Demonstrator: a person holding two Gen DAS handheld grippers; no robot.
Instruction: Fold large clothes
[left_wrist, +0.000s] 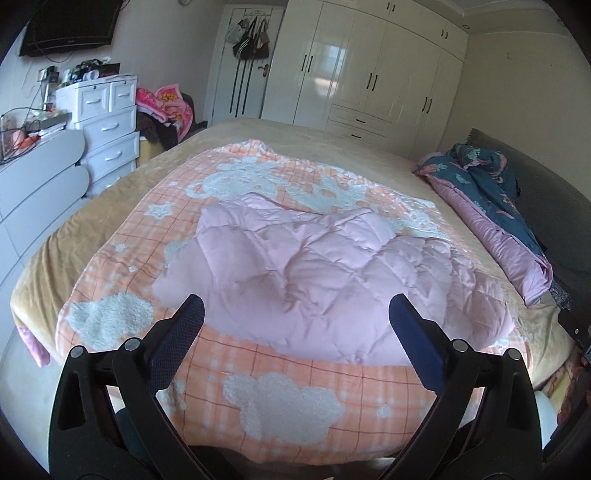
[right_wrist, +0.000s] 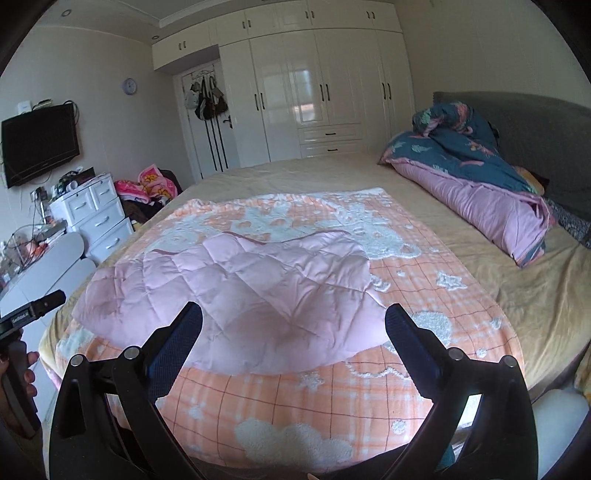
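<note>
Pink quilted garment (left_wrist: 314, 273) lies rumpled mid-blanket (left_wrist: 295, 376). Our left gripper (left_wrist: 295, 314) and right gripper (right_wrist: 293, 314) hover, jaws apart, empty. We judge pinching near-edge corners works best.

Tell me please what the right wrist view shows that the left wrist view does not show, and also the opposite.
Only the right wrist view shows a round wall clock, the person's hand holding the left tool's handle at the left edge, and the whole television.

Only the left wrist view shows the bed's left corner, where a bit of pink cloth hangs down.

Both show the pink quilted garment spread on the orange checked blanket, the rolled dark blue duvet, the white wardrobe, and open tool fingers holding nothing.
</note>
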